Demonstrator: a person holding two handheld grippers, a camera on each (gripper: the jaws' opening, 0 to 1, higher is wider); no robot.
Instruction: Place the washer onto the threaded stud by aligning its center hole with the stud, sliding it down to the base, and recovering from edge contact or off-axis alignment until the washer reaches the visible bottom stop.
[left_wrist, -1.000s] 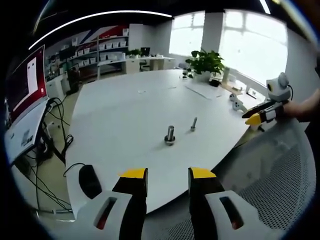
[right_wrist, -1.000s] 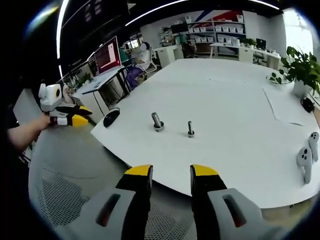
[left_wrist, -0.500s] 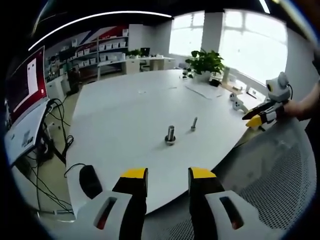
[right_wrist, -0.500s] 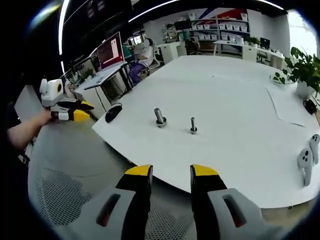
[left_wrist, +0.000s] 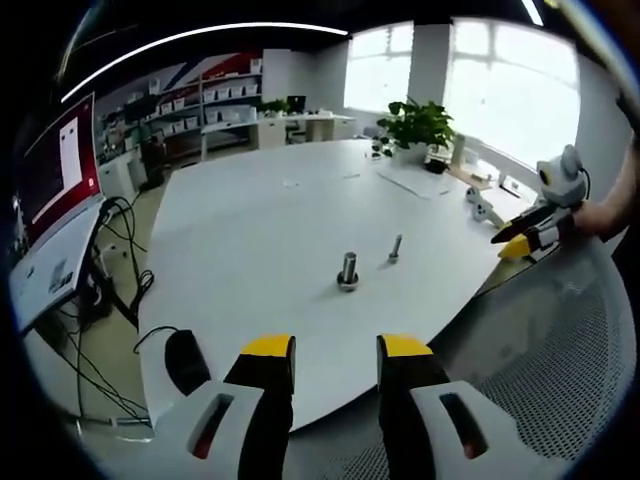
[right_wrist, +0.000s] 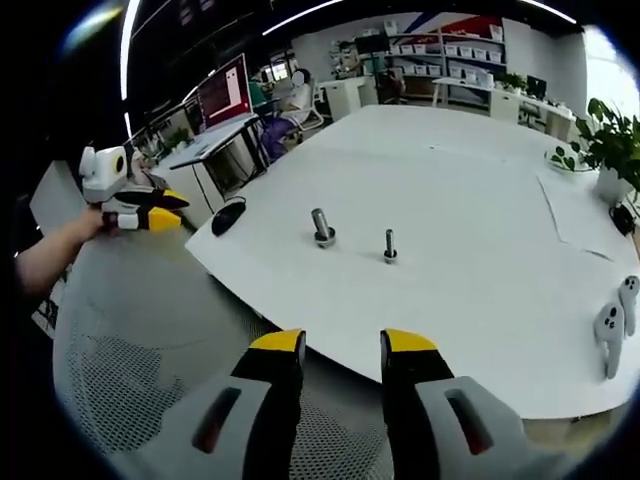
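both grippers hang well back from the white table (right_wrist: 470, 300), over a grey mesh chair back (right_wrist: 140, 390), with nothing between their jaws. in the left gripper view the left gripper (left_wrist: 333, 352) stands with its yellow-tipped jaws parted by a clear gap at the bottom centre; in the right gripper view the right gripper (right_wrist: 343, 346) shows the same empty gap.

near the middle of both views two upright metal pieces stand on the table, apart from each other: a thicker stud (right_wrist: 322, 227) with a wider ring at its foot, and a thinner threaded stud (right_wrist: 390, 245) beside it. i cannot tell which ring, if any, is the loose washer; it is too small to make out.

the main risk from here, as i judge it, is picking the wrong piece, since the two look alike at this range. a thin washer lying flat would also be hard to pinch, and wide jaws could knock a stud over. a black mouse (right_wrist: 228, 215) sits at the table edge on the left, on the likely path in.
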